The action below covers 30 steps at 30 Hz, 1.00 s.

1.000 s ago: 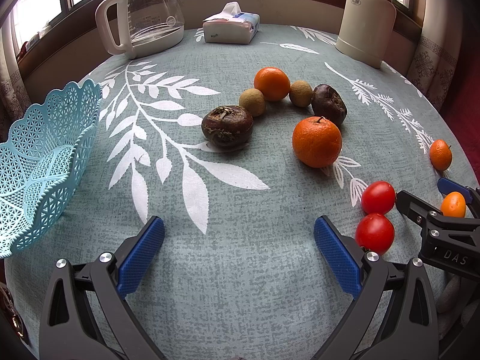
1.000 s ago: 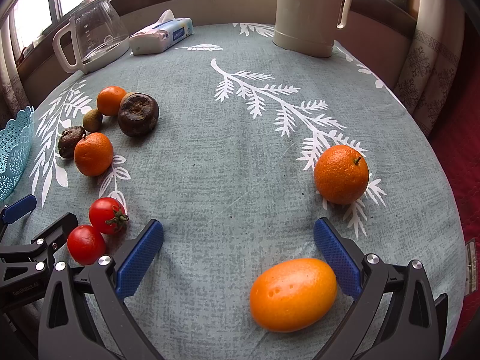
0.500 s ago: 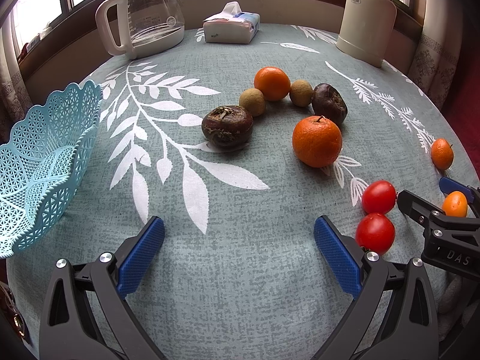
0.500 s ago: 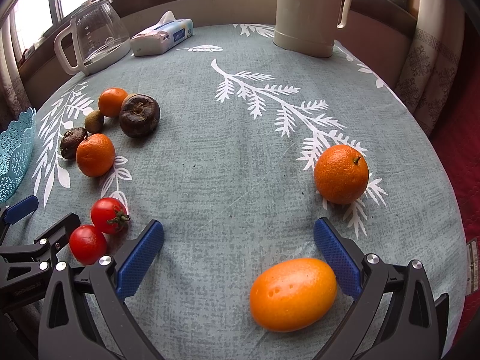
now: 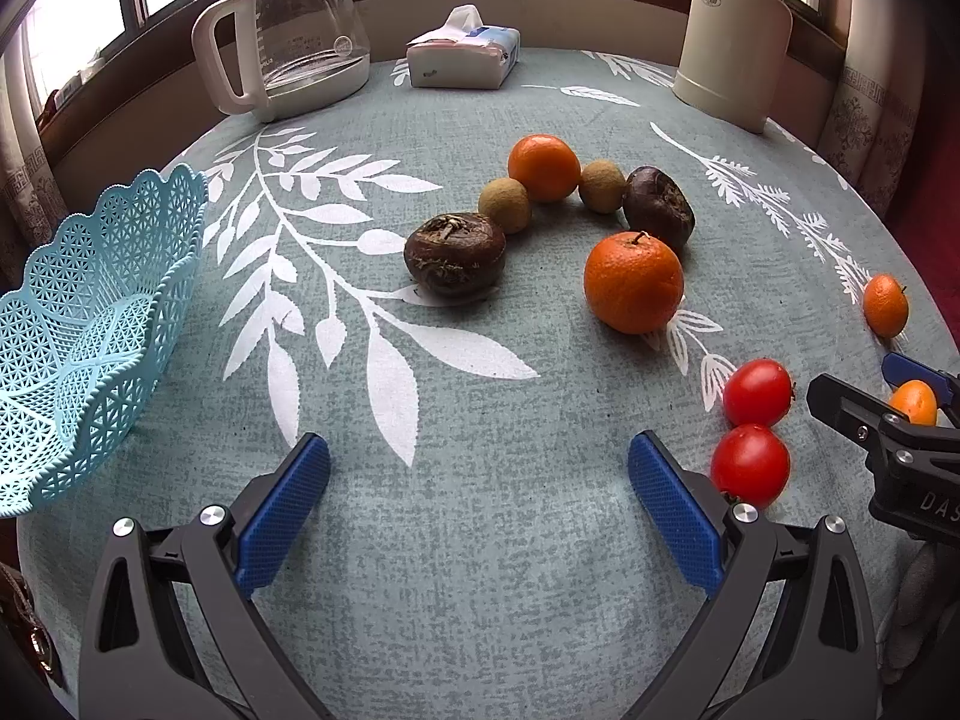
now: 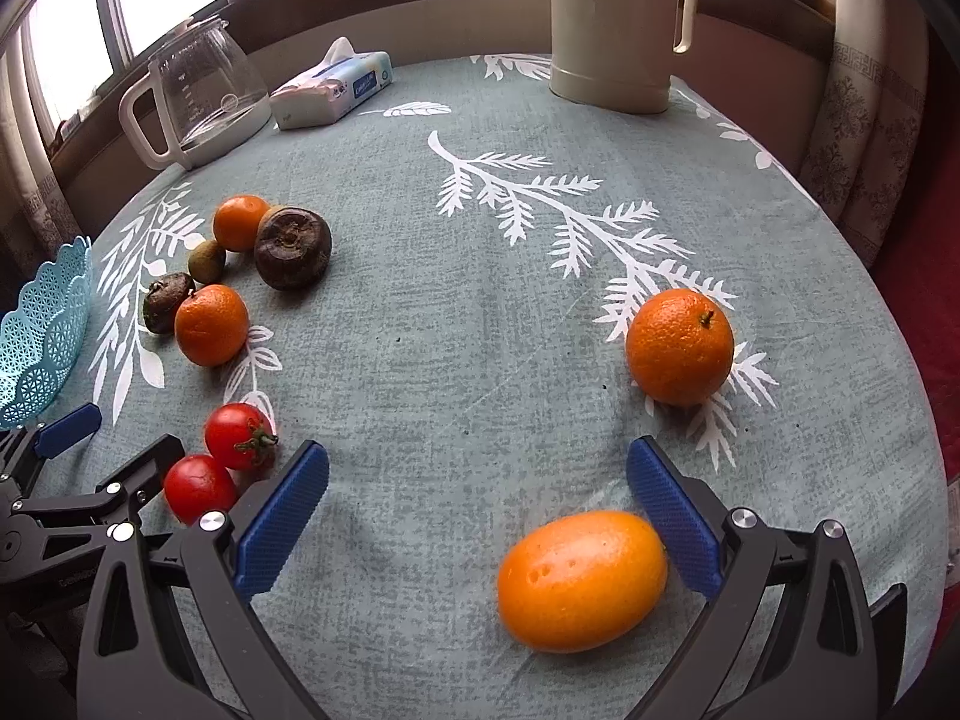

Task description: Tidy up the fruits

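I see both tools spread wide — my left gripper (image 5: 478,516) over bare cloth, my right gripper (image 6: 477,516) beside the kumquat (image 6: 582,581); the blue basket (image 5: 90,324) sits far left.

A broad stretch of bare tablecloth (image 5: 456,528) lay ahead of the left gripper (image 5: 478,483), running to the blue basket (image 5: 90,324) at the left edge. To its right two tomatoes (image 5: 753,432) sat just beside its finger. A kumquat (image 6: 582,579) sat between the spread fingers of the right gripper (image 6: 477,483), just beside the right-hand one, with an orange (image 6: 679,347) beyond
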### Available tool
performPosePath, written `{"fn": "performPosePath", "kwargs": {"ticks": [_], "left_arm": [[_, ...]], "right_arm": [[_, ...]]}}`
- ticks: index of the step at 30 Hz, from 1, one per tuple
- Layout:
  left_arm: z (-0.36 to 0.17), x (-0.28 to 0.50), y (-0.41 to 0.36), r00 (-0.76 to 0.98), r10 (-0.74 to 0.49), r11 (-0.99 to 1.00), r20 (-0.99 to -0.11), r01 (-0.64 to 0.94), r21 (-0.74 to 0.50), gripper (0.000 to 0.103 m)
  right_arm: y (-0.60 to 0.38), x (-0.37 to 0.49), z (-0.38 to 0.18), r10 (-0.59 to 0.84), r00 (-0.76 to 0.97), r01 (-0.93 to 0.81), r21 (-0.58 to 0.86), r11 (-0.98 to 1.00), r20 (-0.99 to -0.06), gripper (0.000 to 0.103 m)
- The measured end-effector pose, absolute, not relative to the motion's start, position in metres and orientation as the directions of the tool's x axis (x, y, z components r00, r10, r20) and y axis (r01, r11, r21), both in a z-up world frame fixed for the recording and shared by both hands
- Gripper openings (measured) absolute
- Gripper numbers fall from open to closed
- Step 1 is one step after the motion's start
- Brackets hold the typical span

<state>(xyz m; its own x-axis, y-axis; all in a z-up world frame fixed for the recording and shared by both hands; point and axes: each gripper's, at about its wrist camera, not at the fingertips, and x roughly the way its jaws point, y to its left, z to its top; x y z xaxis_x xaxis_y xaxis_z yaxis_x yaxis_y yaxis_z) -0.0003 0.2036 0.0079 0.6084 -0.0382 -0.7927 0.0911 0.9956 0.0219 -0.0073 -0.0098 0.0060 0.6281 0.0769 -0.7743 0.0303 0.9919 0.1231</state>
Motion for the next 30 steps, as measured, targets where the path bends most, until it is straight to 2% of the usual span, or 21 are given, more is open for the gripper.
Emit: {"fn": "performPosePath", "kwargs": {"ticks": [11,18,24,30], "left_arm": [[0.051,-0.029,0.223,0.717,-0.122,0.992,-0.686,0.086,-0.087,0.101],[0.082,-0.031,0.229,0.773,-0.111,0.994,-0.625,0.072,-0.088,0.101],[0.086,-0.014,0.225,0.782,-0.072,0.997,-0.619,0.058,-0.043,0.101],[0.075,0.008,0.216,0.763,-0.084,0.996,-0.641,0.074,-0.042,0.101]], "right_arm": [[-0.045,-0.024,0.046,0.08,0.75,0.083,0.214,0.973,-0.657,0.098],[-0.072,-0.027,0.064,0.043,0.793,0.13,0.238,0.962,-0.608,0.098],[-0.089,-0.029,0.07,0.013,0.803,0.168,0.247,0.954,-0.595,0.098],[-0.096,-0.028,0.068,0.003,0.8,0.184,0.251,0.95,-0.599,0.098]]}}
